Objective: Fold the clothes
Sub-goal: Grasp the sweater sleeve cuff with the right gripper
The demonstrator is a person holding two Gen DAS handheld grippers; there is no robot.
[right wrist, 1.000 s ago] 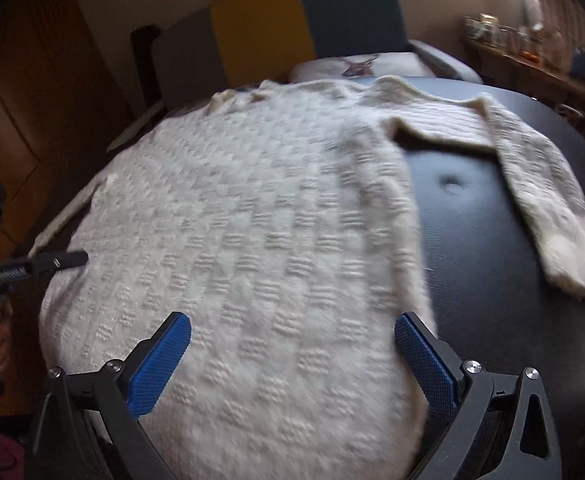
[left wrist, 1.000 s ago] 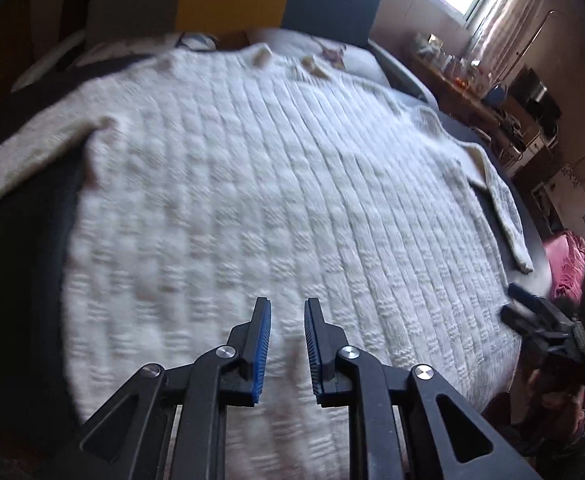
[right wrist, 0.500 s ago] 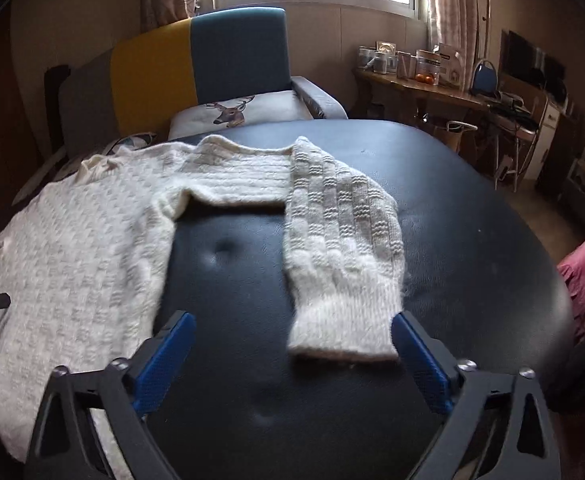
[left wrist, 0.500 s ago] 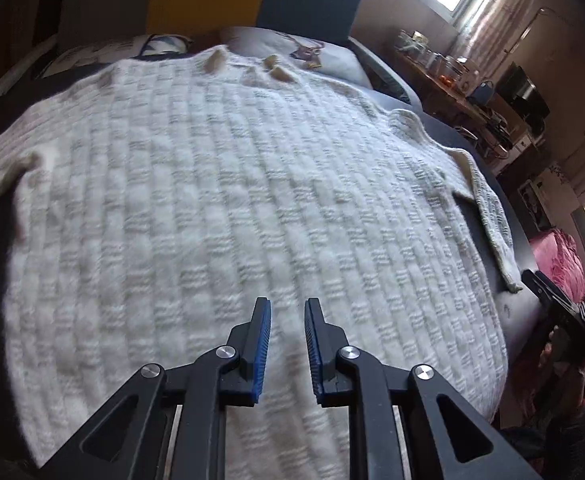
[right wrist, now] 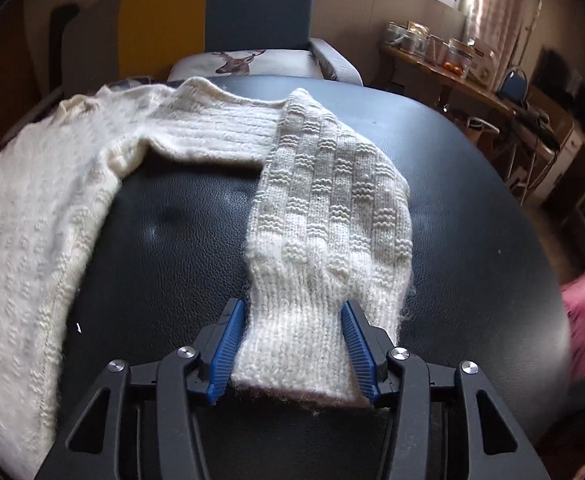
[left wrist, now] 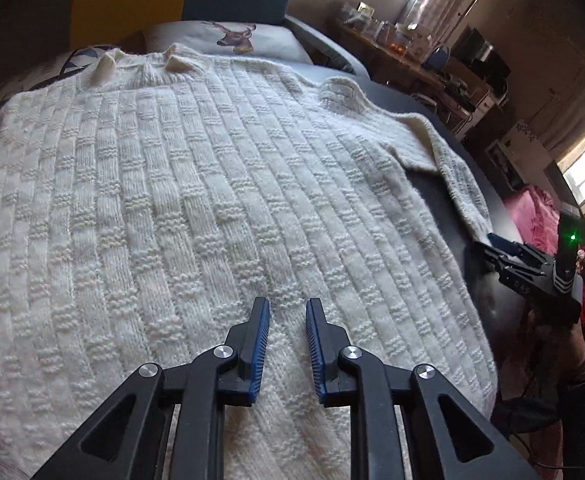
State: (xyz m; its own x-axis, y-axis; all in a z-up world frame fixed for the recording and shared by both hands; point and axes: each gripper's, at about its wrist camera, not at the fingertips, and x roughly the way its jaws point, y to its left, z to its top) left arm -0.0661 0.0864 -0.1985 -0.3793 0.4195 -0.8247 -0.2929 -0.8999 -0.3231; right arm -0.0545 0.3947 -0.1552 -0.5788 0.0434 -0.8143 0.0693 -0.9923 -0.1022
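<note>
we are closing the right gripper (right wrist: 290, 340) around the sleeve cuff (right wrist: 296, 356) of the sweater (left wrist: 212, 208) lying flat on the black table (right wrist: 472, 220), left gripper (left wrist: 286, 344) hovering slightly parted and empty, and judging that the next move is folding the sleeve left across the body.

The left gripper (left wrist: 286, 312) hovers level with its blue-padded jaws a narrow gap apart, nothing between them. The right gripper (right wrist: 294, 320) sits low, its jaws spread partway with one blue pad (right wrist: 228, 350) on each side, pressing inward from both edges.
</note>
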